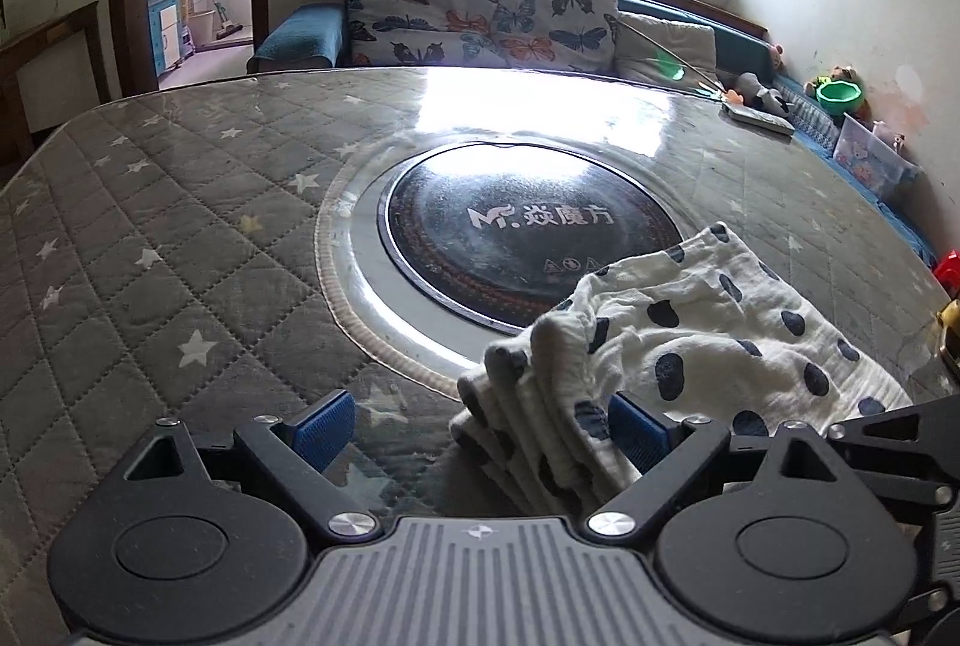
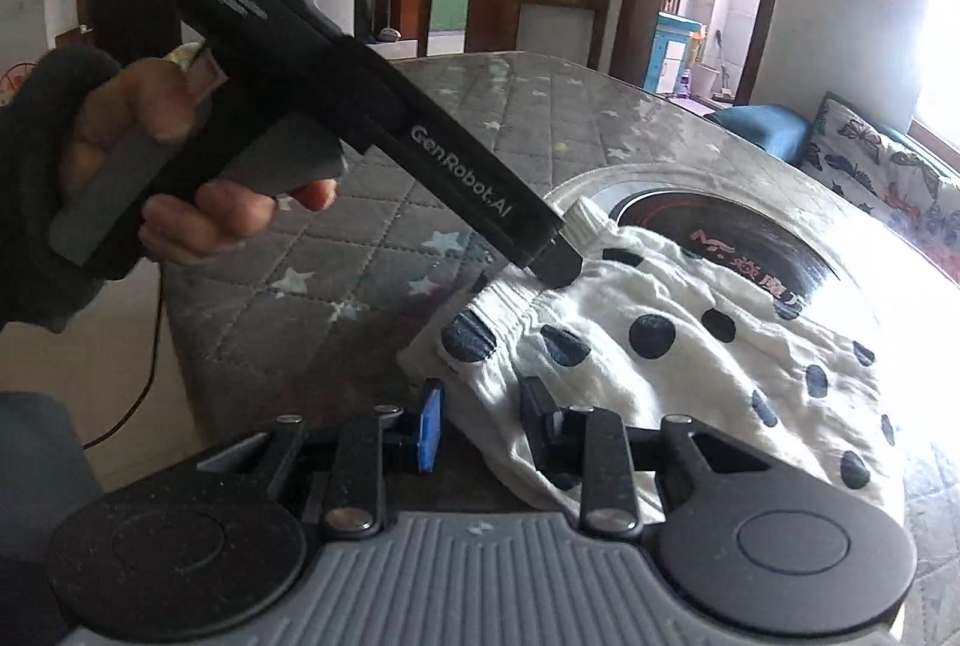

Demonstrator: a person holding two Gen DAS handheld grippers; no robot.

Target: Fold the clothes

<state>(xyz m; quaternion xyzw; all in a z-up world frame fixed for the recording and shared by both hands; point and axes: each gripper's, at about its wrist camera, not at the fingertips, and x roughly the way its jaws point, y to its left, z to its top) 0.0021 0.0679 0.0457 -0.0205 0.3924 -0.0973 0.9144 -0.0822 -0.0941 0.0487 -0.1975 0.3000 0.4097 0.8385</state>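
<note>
Both grippers at the near edge of the dotted garment, neither clamped.

The garment (image 1: 708,340) lies bunched on the table (image 1: 150,226), partly over the round hob (image 1: 528,238), its long axis running away and to the right. The left gripper (image 1: 480,427) is wide open; its right pad (image 1: 636,433) touches the gathered waistband edge. The right gripper (image 2: 483,421) is partly open, straddling a fold, holding nothing. The right is nearer. The garment's underside and far hem are hidden.
</note>
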